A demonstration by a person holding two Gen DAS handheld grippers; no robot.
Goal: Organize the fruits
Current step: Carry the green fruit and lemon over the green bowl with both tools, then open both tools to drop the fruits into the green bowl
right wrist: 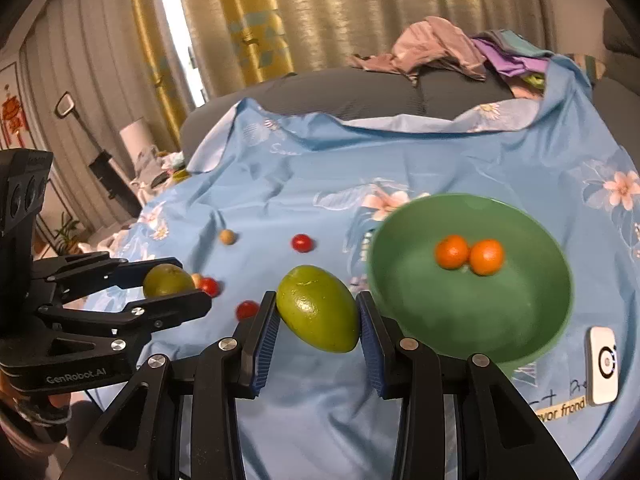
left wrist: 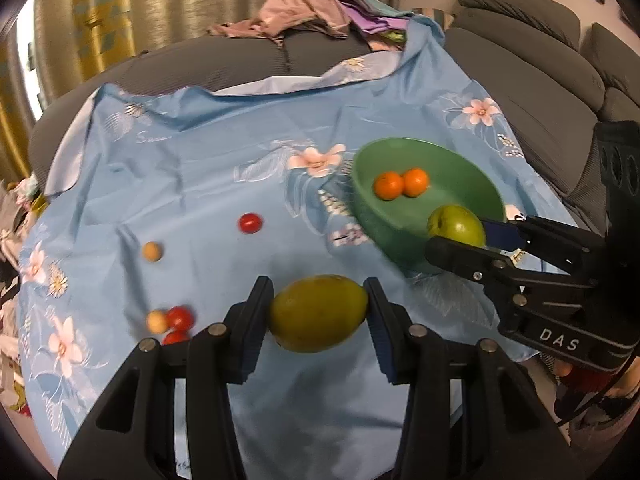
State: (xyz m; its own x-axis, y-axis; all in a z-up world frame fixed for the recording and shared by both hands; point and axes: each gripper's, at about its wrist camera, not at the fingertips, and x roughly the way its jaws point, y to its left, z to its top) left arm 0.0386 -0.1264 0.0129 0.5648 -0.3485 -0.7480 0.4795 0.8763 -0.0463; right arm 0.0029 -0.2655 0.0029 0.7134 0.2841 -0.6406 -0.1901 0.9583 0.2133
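My left gripper is shut on a yellow-green mango, held above the blue floral cloth. My right gripper is shut on a greener mango, just left of the green bowl. The bowl holds two small oranges. In the left wrist view the right gripper holds its mango at the bowl's near rim. In the right wrist view the left gripper shows at left with its mango. Red tomatoes and small tan fruits lie loose on the cloth.
A white remote-like device lies right of the bowl. A heap of clothes sits on the grey sofa behind. Curtains hang at the back. More clutter lies off the cloth's left edge.
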